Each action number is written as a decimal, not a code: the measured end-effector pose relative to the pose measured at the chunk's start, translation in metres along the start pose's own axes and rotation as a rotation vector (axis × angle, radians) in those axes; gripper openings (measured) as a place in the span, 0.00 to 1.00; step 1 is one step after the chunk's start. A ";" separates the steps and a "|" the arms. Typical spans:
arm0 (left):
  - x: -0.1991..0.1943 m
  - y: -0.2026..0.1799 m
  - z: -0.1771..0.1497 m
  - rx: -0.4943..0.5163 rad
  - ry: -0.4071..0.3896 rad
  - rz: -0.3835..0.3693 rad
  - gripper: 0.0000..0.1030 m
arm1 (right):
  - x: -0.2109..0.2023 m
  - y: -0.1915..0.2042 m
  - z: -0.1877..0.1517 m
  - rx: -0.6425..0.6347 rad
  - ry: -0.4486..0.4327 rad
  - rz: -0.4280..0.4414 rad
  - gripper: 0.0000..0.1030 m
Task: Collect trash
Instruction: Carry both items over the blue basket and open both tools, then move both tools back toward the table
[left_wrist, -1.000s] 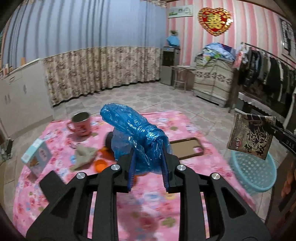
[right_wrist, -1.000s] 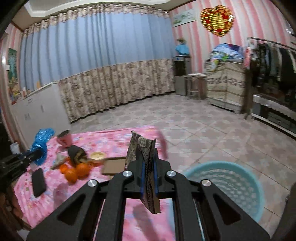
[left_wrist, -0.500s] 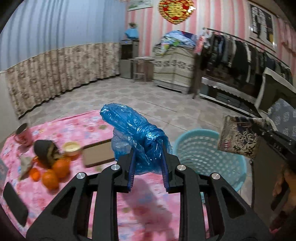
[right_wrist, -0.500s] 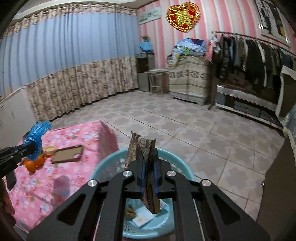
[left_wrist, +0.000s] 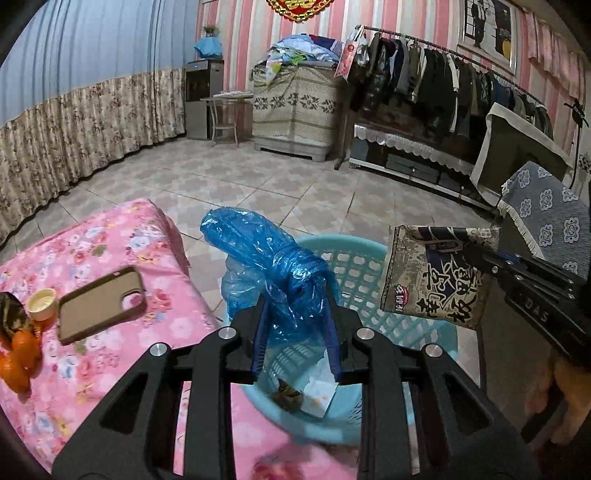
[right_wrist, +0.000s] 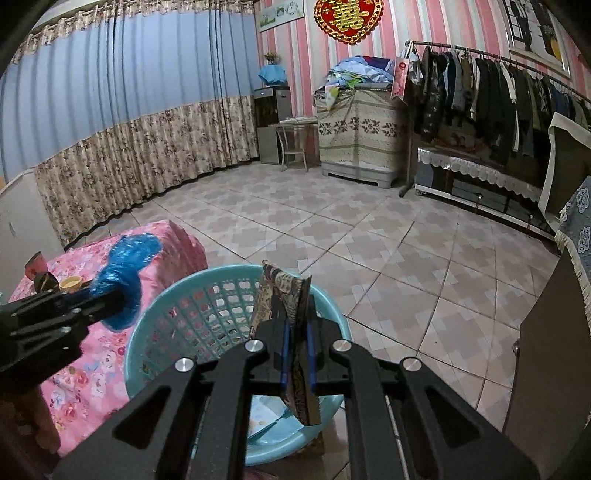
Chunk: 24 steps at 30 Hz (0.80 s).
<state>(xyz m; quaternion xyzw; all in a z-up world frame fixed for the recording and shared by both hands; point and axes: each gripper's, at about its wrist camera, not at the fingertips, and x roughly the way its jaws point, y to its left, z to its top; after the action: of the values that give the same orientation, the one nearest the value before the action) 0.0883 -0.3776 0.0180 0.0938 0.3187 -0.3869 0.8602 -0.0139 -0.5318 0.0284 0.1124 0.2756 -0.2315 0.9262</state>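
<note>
My left gripper (left_wrist: 295, 308) holds a crumpled blue plastic bag (left_wrist: 266, 254) over the near side of a light-blue plastic basket (left_wrist: 369, 247). Its jaws are opening, with the bag still wedged between the pads. To the right, my right gripper (left_wrist: 474, 256) is shut on a brown printed snack packet (left_wrist: 432, 284), which hangs over the basket's right rim. In the right wrist view the snack packet (right_wrist: 284, 291) stands edge-on in the right gripper (right_wrist: 297, 332) above the basket (right_wrist: 207, 284). The left gripper (right_wrist: 110, 295) and blue bag (right_wrist: 125, 266) are at the left.
The basket stands on the tiled floor against a table with a pink flowered cloth (left_wrist: 110, 354). On the table lie a brown phone case (left_wrist: 99, 302), a small cup (left_wrist: 42, 299) and oranges (left_wrist: 18, 358). White paper (left_wrist: 317, 391) lies inside the basket. A dark cabinet (right_wrist: 546, 369) stands close on the right.
Both grippers swung right from above the table to above the basket and sank a little. The left jaws stand slightly wider around the blue bag. The right still grips the packet.
</note>
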 end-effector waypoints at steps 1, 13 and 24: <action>0.002 0.001 0.000 0.000 0.004 -0.001 0.34 | 0.002 0.000 0.000 0.001 0.005 -0.002 0.07; -0.015 0.036 0.007 -0.055 -0.045 0.094 0.85 | 0.016 0.007 -0.004 0.002 0.046 -0.007 0.07; -0.067 0.078 0.001 -0.086 -0.123 0.213 0.95 | 0.037 0.032 -0.010 -0.025 0.106 -0.015 0.40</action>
<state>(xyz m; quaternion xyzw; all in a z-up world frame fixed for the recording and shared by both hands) 0.1123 -0.2839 0.0544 0.0664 0.2699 -0.2846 0.9175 0.0250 -0.5139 0.0015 0.1109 0.3280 -0.2289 0.9098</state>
